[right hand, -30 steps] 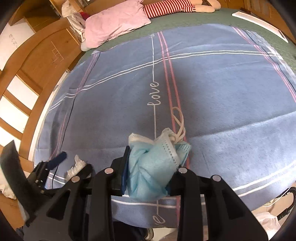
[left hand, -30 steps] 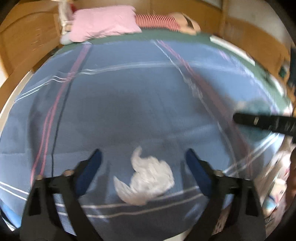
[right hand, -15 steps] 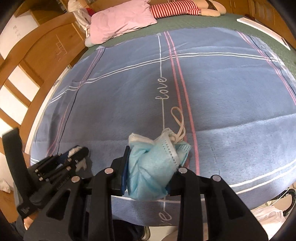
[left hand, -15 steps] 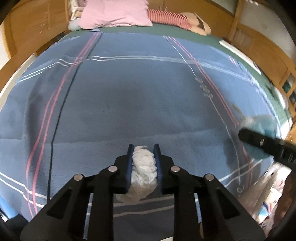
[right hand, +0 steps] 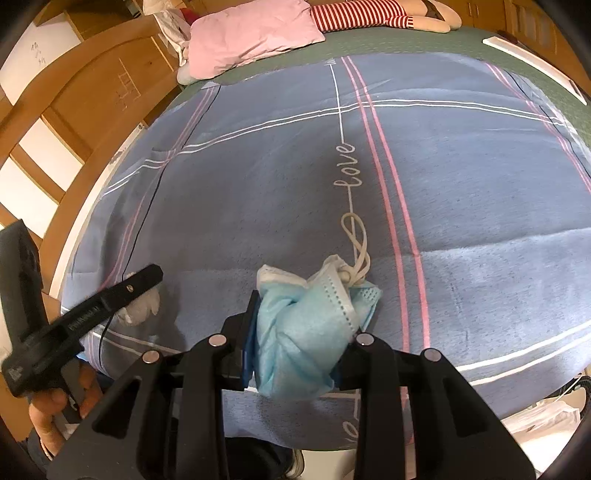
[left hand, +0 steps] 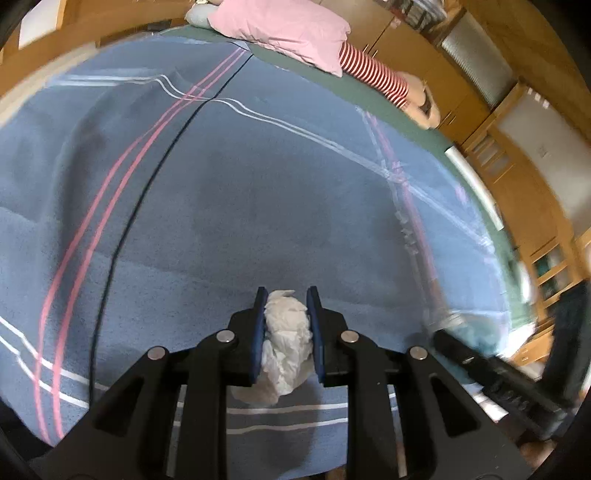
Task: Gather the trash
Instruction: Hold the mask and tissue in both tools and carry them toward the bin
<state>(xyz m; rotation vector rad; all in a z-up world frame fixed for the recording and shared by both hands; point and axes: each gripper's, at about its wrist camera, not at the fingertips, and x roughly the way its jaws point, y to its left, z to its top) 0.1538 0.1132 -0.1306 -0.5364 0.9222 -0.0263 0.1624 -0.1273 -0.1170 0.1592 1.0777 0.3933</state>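
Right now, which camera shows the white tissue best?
The left wrist view: the tissue sits centred, pinched between the left gripper pads. The right wrist view shows only a bit, mostly behind that gripper.

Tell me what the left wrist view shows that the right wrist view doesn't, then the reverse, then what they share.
Only the left wrist view: the left claw from behind, shut on the crumpled white tissue, and glass-fronted wooden cabinets at the right edge.

Only the right wrist view: the right claw shut on the blue face mask with its ear loop, the word "love" stitched on the blanket, and the hand gripping the left tool.

Both: the blue striped blanket, the pink pillow, and the red-striped doll.
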